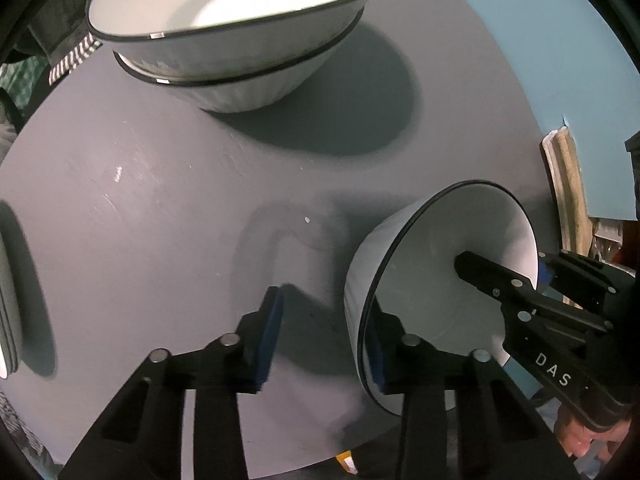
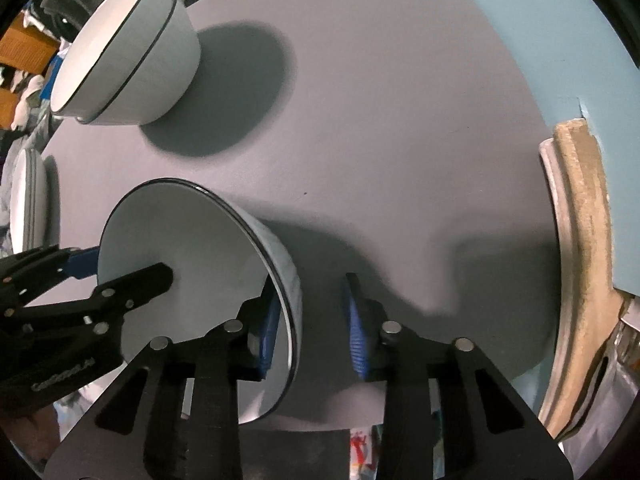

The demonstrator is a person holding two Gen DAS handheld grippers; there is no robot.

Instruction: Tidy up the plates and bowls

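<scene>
A white bowl (image 1: 440,232) (image 2: 180,232) with a black rim sits near the front edge of the round grey table (image 1: 160,200) (image 2: 400,120). My left gripper (image 1: 324,312) (image 2: 130,264) straddles its rim, one finger inside and one outside. A clear gap shows between the outer blue pad (image 1: 272,328) and the bowl's wall. My right gripper (image 2: 310,292) (image 1: 502,260) straddles the opposite side of the rim in the same way, and its outer pad (image 2: 356,332) stands off the wall. Neither pair of pads clamps the bowl.
Two nested white bowls (image 1: 240,40) (image 2: 132,52) stand at the far side of the table. A stack of plates (image 1: 6,292) (image 2: 24,200) sits at the left edge. A beige moulded frame (image 2: 580,240) (image 1: 564,184) leans by the right edge against a blue wall.
</scene>
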